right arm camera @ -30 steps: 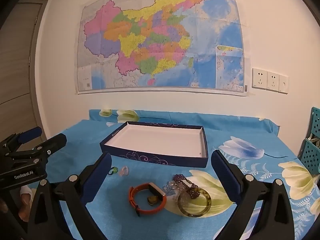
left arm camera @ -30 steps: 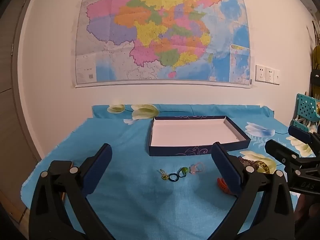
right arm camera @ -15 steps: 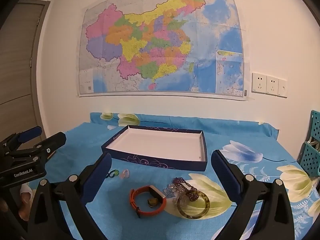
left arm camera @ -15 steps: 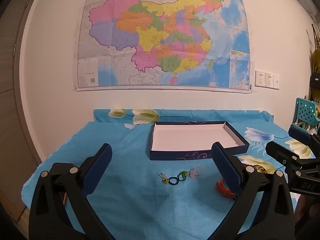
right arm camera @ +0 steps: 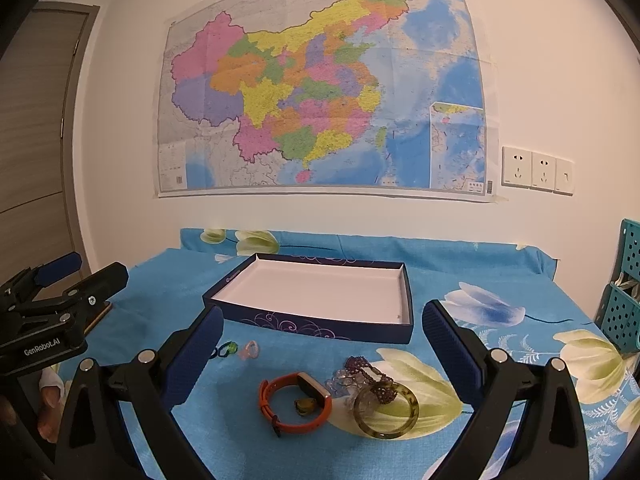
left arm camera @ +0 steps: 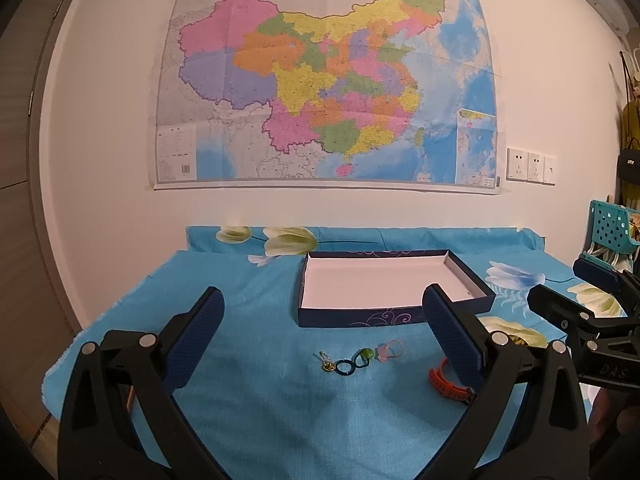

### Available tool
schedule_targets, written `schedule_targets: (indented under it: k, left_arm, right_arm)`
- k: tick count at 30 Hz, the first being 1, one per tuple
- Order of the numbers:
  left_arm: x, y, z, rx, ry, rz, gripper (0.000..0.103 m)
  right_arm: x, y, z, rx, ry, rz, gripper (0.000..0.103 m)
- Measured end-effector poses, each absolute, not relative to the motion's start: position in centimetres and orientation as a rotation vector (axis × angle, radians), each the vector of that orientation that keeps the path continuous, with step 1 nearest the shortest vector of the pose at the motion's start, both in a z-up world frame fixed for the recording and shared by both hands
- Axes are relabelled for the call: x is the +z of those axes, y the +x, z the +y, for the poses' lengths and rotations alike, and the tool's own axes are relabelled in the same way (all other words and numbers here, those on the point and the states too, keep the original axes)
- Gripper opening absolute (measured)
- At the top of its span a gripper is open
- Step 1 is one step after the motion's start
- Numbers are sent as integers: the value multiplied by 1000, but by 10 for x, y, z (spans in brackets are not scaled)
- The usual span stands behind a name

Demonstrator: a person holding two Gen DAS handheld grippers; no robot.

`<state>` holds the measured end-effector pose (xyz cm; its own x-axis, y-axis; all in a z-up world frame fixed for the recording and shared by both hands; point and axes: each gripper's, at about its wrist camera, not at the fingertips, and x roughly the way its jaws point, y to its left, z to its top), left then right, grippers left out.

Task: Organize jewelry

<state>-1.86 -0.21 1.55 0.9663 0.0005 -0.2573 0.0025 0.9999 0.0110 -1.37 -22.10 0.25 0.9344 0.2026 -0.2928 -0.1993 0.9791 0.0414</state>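
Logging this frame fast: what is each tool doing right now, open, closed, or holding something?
Left tool: open, holding nothing, above the small rings.
Right tool: open, holding nothing, above the orange watch.

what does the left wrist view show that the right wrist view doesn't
Only the left wrist view shows the small gold charm and dark blue ring at the left end of the row of trinkets, with the open left hand-held gripper framing them.

Only the right wrist view shows the translucent amber bangle, the purple bead strand and the whole orange watch band.

Both show the navy shallow box with white lining, which holds nothing, the green ring and the blue floral cloth.
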Motion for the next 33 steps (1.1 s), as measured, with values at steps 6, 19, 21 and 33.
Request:
schedule_targets:
  k: [6,19,21,33]
  left_arm:
    - [17,-18,-2,-1,12,259,98]
    - [18,-18,-3,-1,9,253,98]
    - [17,-18,-3,-2,10,252,98]
    - [17,-19,-2,-7,5,241,98]
  right_arm:
    - [2,-14,-221,208,14,299,96]
    - [-2,-13,-220,215,19,294,96]
    - [-2,-14,-220,217,21,293,96]
    - [-4,-14,-221,216,23,295,96]
